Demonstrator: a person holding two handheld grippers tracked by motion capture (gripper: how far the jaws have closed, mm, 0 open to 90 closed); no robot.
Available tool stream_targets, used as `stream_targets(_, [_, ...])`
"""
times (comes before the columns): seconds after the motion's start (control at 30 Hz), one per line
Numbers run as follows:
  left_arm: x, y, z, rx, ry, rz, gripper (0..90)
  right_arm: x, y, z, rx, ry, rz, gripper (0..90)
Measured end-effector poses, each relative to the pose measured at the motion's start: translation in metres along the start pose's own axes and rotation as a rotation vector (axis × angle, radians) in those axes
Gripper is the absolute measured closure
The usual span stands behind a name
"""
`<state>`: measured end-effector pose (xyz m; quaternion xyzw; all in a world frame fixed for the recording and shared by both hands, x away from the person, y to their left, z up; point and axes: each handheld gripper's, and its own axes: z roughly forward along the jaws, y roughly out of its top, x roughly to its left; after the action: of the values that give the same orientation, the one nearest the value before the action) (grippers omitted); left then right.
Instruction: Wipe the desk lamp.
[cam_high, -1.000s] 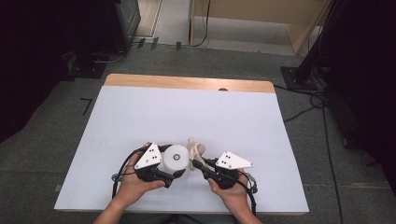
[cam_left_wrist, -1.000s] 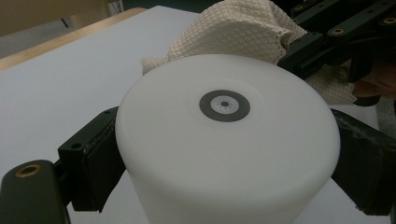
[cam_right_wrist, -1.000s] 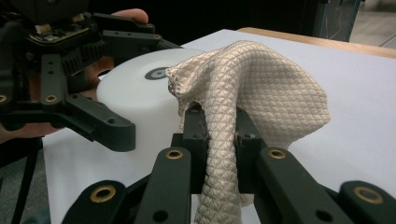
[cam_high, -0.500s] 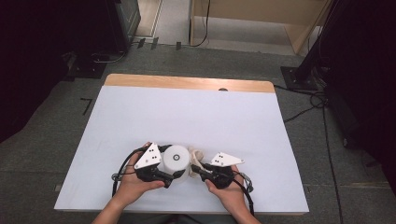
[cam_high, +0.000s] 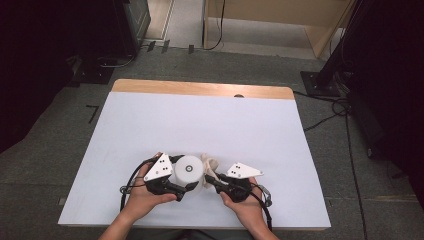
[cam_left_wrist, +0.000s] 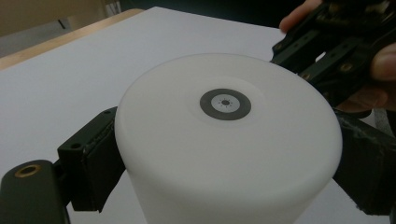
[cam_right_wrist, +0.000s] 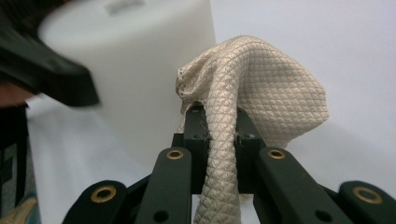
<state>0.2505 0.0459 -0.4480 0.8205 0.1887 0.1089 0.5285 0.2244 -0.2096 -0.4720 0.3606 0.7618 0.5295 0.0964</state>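
Since the frame a second ago, my right gripper (cam_high: 212, 179) has drawn closer to the white cylinder (cam_high: 189, 170), bringing the beige cloth (cam_high: 209, 163) up against its side; my left gripper (cam_high: 186, 188) has kept its place. Right jaws are closed on the cloth (cam_right_wrist: 252, 93), a quilted, diamond-patterned fabric pinched between them, its bunched upper part rising above the tips and a strand hanging down between the jaw links. Left jaws are clamped on the cylinder (cam_left_wrist: 229, 140), one pad on each side of its wall, the container standing upright with a small grey ring mark at the centre of its flat top. From the right gripper view, the cloth touches the cylinder (cam_right_wrist: 140, 74), which stands just behind it. From the high view, both grippers sit near the front edge of the white worktop (cam_high: 200, 125), my left hand (cam_high: 145, 197) and right hand (cam_high: 242, 202) coming in from below, cylinder and cloth between them. A wooden strip runs along the worktop's far edge.
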Motion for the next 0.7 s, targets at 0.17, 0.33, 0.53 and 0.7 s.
stream_targets(0.17, [0.000, -0.001, 0.000, -0.002, -0.005, -0.005, 8.5, 0.007, 0.013, -0.013, -0.085, 0.009, -0.058, 80.5])
stream_targets(0.33, [0.000, 0.000, 0.000, 0.002, -0.005, -0.005, 8.5, 0.004, 0.008, -0.008, -0.059, 0.016, -0.039, 80.5])
stream_targets(0.53, [0.000, 0.000, 0.000, 0.002, -0.004, -0.005, 8.5, -0.004, -0.007, 0.005, 0.020, 0.011, 0.003, 80.6])
stream_targets(0.7, [0.000, 0.000, 0.000, 0.000, -0.005, -0.006, 8.4, -0.007, -0.017, 0.013, 0.084, 0.006, 0.026, 80.6])
